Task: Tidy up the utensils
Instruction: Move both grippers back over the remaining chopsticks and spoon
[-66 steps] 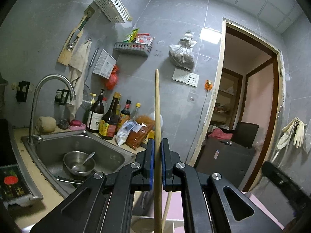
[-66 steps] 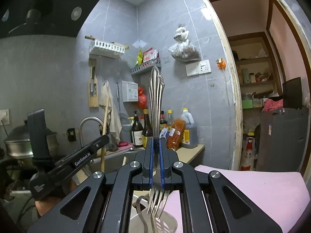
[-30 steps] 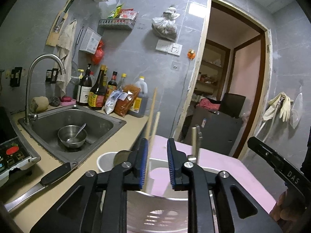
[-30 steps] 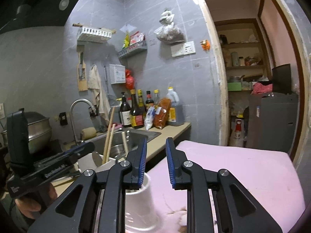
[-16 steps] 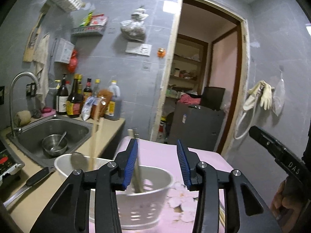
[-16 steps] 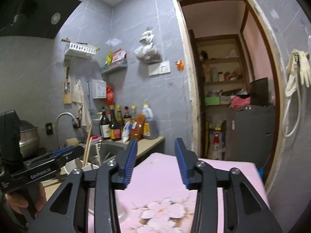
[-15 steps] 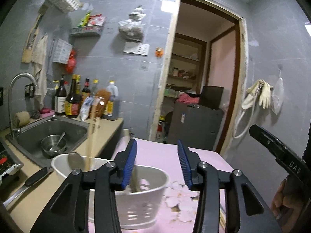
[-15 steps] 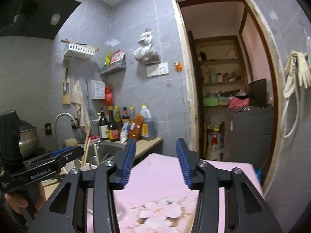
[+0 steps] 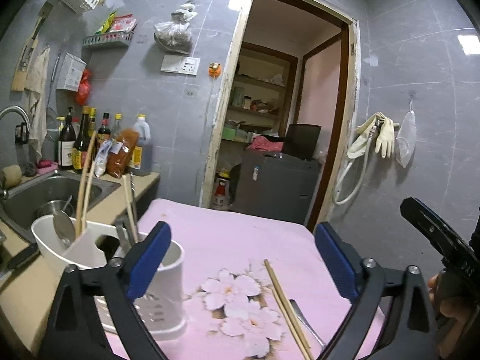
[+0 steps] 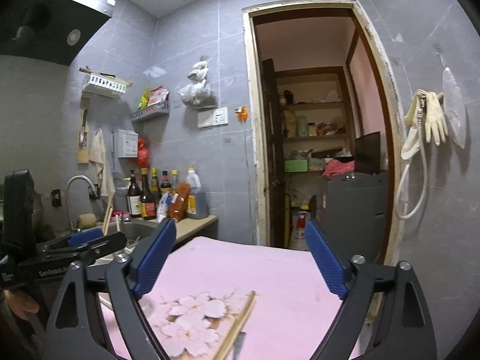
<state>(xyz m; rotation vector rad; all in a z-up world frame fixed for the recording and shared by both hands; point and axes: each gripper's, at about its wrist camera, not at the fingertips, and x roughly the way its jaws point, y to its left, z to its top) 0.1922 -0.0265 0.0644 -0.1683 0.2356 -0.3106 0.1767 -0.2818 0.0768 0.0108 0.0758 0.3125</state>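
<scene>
Between the released left tongs [image 9: 243, 258] — chopsticks [image 9: 286, 306] on pink mat [image 9: 228, 234], untouched

Dim ceiling light, tile glare, fisheye-bent edges, blurred foreground

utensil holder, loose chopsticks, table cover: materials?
Utensil holder: likely plastic, white, smooth matte, moulded slots low down.
Chopsticks: wood or bamboo by look, pale tan, unvarnished; grain not resolvable.
Table cover: pink with a flower print, matte; cloth or soft mat, cannot tell.
</scene>
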